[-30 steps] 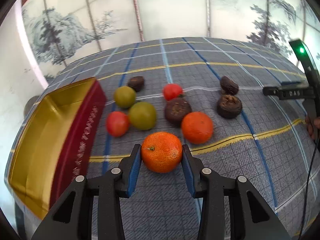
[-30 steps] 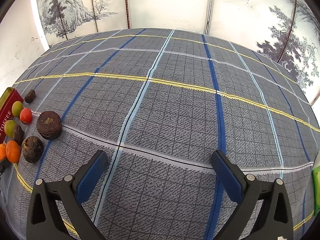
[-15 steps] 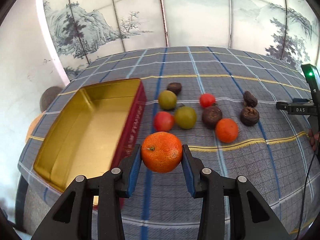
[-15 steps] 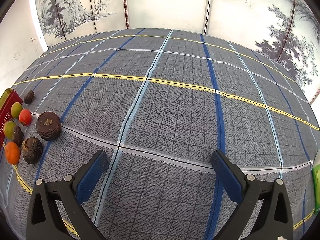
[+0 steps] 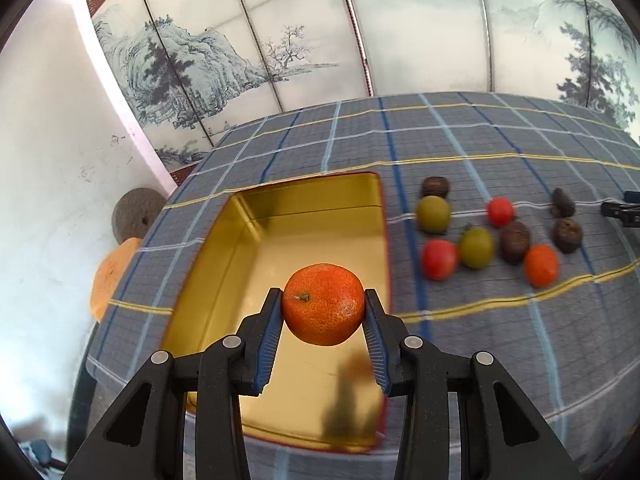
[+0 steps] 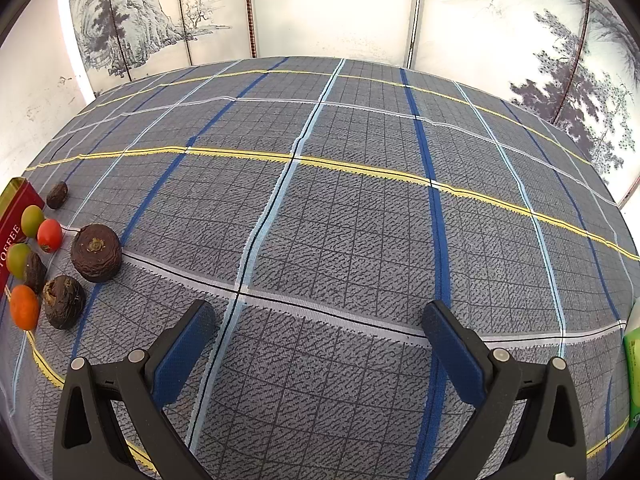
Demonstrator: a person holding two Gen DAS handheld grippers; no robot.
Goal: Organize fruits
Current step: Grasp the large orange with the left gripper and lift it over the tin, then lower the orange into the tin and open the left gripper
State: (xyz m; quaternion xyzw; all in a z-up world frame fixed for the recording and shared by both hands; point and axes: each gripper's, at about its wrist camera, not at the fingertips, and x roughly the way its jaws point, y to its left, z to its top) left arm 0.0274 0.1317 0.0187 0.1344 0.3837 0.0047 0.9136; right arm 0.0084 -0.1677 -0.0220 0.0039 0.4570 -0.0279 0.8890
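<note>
L gripper (image 5: 324, 312) clamped on orange tangerine (image 5: 323, 304), held in air over open gold tin (image 5: 256, 248) on plaid cloth (image 6: 340, 208), other fruits (image 5: 476, 246) loose just R of tin; R gripper (image 6: 318, 334) jaws wide apart w/ nothing between, above bare cloth.

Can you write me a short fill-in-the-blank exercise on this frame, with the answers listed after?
1. The left gripper is shut on an ____ tangerine.
2. The held fruit hangs above the open gold-lined ____, whose inside holds no fruit yet.
3. The right gripper has its jaws ____, with nothing between them.
4. The number of red tomatoes lying on the checked cloth is ____.

Missing words: orange; tin; open; two
</note>
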